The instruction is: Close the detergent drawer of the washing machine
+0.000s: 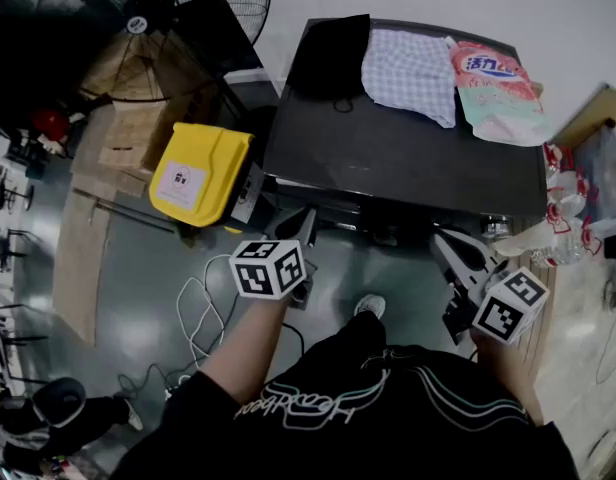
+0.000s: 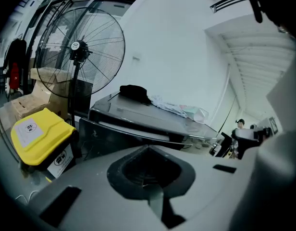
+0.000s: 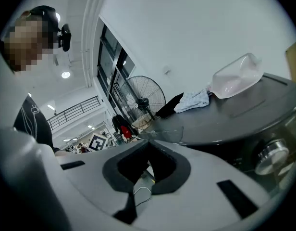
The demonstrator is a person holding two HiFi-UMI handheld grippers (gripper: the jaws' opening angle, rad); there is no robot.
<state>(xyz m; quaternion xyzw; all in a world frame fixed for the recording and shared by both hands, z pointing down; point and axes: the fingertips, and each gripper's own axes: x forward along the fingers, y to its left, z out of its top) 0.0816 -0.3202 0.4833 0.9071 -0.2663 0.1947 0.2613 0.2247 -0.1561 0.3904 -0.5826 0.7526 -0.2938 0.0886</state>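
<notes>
Left gripper (image 1: 302, 226) held closed, empty, before washing machine (image 1: 408, 158) front; right gripper (image 1: 453, 256) likewise closed, empty.

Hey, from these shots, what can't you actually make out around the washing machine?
Detergent drawer: head view, the washing machine's front drops out of sight under its top, so open or shut cannot be told; left gripper view, the left gripper's own body covers the lower front.
Detergent bag: head view, print too small to read.
Knob: right gripper view, blurred at the rim, markings unreadable.
</notes>
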